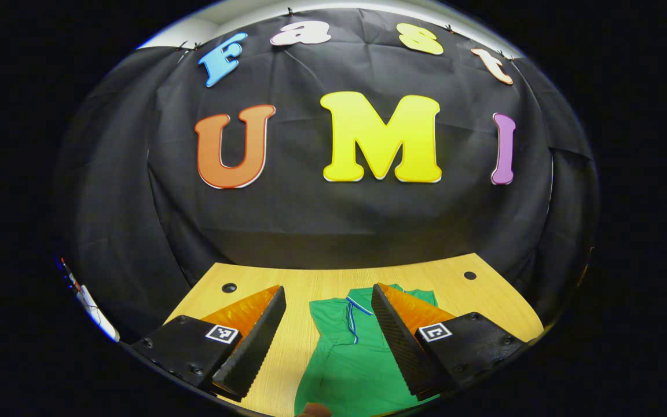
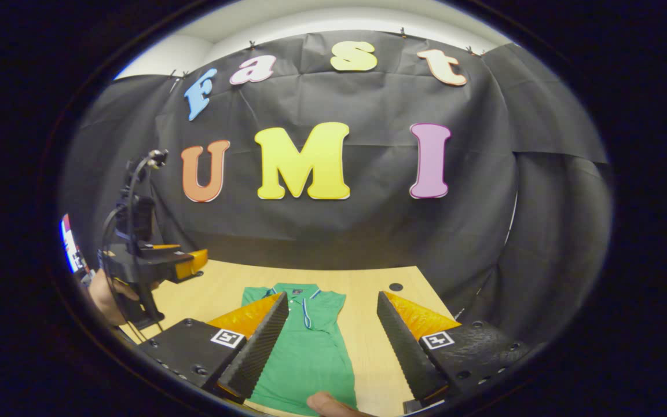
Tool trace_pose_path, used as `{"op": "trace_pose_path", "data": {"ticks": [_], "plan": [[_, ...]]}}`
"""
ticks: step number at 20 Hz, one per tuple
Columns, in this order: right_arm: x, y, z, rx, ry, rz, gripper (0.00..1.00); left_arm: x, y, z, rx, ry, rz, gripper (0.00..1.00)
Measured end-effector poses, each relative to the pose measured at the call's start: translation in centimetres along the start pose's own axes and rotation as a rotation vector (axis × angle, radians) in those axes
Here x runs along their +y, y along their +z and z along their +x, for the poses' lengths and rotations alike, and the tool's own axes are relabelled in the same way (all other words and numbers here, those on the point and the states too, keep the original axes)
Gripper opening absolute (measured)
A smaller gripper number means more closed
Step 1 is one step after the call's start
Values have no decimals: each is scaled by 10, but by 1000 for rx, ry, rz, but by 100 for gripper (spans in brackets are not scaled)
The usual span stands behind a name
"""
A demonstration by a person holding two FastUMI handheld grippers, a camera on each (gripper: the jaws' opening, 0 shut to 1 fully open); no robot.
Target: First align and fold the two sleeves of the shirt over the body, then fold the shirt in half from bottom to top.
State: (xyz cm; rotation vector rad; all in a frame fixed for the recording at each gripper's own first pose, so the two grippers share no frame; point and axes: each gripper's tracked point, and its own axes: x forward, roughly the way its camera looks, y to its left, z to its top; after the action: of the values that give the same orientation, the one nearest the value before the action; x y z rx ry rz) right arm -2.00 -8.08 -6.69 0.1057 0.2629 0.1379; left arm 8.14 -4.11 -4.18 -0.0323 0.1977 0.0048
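Although the fisheye bends everything, the green shirt [image 2: 304,347] reads clearly in the right gripper view: a polo lying flat on the wooden table [image 2: 368,289], collar toward the black cloth wall [image 2: 368,231], its body narrowed to a long strip, so the sleeves seem already folded in, though the curved edge makes that hard to confirm. A small dark logo sits on the chest near the collar, too small to read. In the left gripper view the same shirt [image 1: 356,359] lies between the fingers, with its blue-and-white placket trim [image 1: 354,318] running down from the collar.

The right gripper [image 2: 332,347] hovers above the shirt's lower half with its jaws spread wide and nothing between them. The left gripper [image 1: 329,341] is likewise held over the shirt, jaws spread apart and empty. Each finger carries a square black-and-white marker [image 1: 222,333].

In the right gripper view the left gripper [image 2: 186,266] appears farther off, held in a hand [image 2: 105,295] over the table's left side, cables looping from its top. Round holes [image 1: 229,287] sit near the table's far corners. A fingertip [image 2: 325,402] shows at the bottom edge, near the shirt's hem.
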Motion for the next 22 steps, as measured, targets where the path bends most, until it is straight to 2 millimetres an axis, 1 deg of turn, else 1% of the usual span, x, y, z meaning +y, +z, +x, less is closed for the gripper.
{"op": "trace_pose_path", "data": {"ticks": [2, 4, 6, 7, 9, 11, 12, 14, 15, 17, 18, 19, 20, 22], "plan": [[4, -8, 9, 18, 9, -19, 95, 10, -1, -20, -14, 14, -27, 96], [11, -19, 17, 57, 22, -7, 94, 22, -12, -33, -2, 26, -51, 96], [15, -35, 29, 95, 19, -14, 95, 38, -36, -40, 46, 56, -61, 96], [15, -45, 36, 122, 13, -31, 95, 48, -53, -42, 85, 76, -67, 97], [13, -73, 48, 185, -7, -69, 95, 52, -87, -48, 165, 82, -81, 97], [9, -107, 60, 264, -25, -88, 95, 56, -130, -55, 260, 86, -90, 98], [6, -127, 61, 313, -30, -95, 97, 59, -152, -60, 307, 95, -101, 97], [-2, -169, 62, 420, -50, -115, 95, 59, -194, -70, 416, 86, -127, 98], [-6, -191, 60, 485, -61, -118, 95, 57, -218, -75, 470, 72, -141, 98], [-19, -250, 49, 673, -90, -133, 95, 51, -268, -90, 612, 46, -158, 98], [-27, -278, 41, 773, -112, -142, 96, 51, -289, -96, 677, 43, -155, 98], [-32, -297, 37, 861, -129, -140, 96, 51, -309, -105, 743, 45, -147, 98], [-35, -311, 33, 929, -140, -126, 96, 51, -324, -115, 794, 40, -143, 98], [-33, -321, 34, 1012, -136, -68, 96, 46, -344, -131, 884, 18, -150, 100]]}}
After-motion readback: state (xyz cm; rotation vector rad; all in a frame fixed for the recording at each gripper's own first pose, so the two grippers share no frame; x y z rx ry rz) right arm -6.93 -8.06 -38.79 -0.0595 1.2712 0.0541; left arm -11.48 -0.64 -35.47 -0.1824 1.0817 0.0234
